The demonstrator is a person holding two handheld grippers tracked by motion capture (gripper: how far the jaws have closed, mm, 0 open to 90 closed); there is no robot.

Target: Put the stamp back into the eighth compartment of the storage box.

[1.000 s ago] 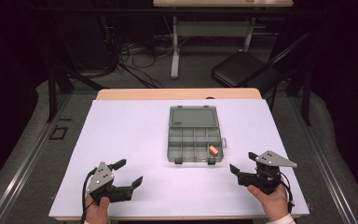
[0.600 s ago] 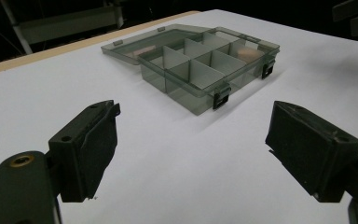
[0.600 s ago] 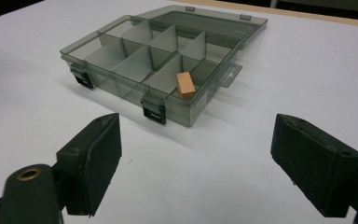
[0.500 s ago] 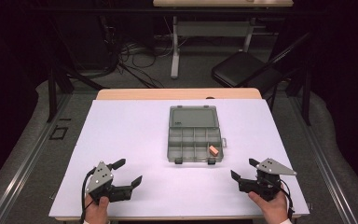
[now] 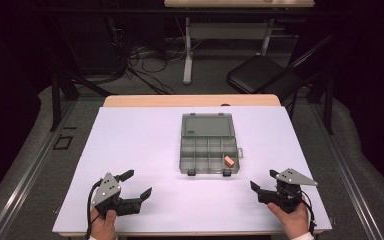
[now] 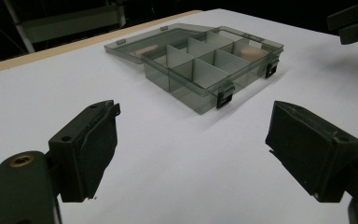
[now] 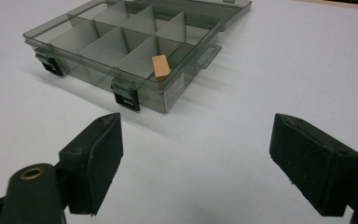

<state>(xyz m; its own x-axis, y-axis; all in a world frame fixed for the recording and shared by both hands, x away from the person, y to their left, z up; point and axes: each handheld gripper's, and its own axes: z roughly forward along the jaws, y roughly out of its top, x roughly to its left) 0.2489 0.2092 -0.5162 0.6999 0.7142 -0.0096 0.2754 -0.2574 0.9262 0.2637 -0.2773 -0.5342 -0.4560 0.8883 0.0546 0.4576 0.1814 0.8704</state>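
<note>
The left gripper (image 5: pixel 132 186) rests low over the white tabletop (image 5: pixel 145 145), its jaws spread wide with nothing between them. The right gripper (image 5: pixel 261 181) sits the same way, jaws spread and empty. Ahead of both, between them and well apart from either, lies the compartment box (image 5: pixel 208 155) with its lid laid flat behind it. A small orange block (image 7: pixel 160 67) sits in the box's front corner compartment, the one nearest the right gripper.
</note>
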